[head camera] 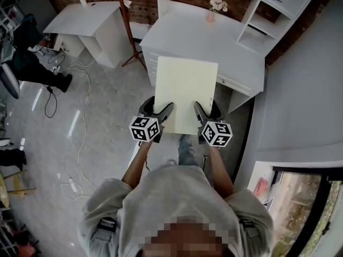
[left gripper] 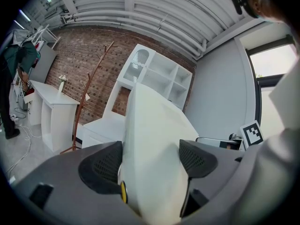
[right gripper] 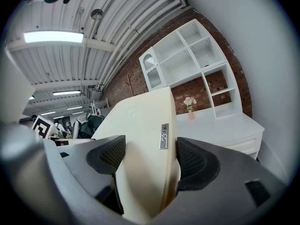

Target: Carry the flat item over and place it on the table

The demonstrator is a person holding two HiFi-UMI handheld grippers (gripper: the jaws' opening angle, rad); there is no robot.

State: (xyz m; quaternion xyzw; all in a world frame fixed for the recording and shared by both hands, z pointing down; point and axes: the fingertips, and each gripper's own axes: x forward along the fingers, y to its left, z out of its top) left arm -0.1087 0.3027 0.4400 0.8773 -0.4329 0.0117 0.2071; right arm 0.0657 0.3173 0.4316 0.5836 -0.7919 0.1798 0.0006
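left tongs point(head camera: 157, 110): clamped on board point(head camera: 185, 84) near edge
right tongs point(head camera: 208, 111): same
board: likely stiff, light, slick
desk point(head camera: 177, 33): ahead

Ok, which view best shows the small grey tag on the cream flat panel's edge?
The right gripper view: the small grey tag sits on the cream flat panel's edge, beyond the right tongs. The head view shows only the panel's broad face, no tag; the left gripper view shows the opposite edge, tag hidden.
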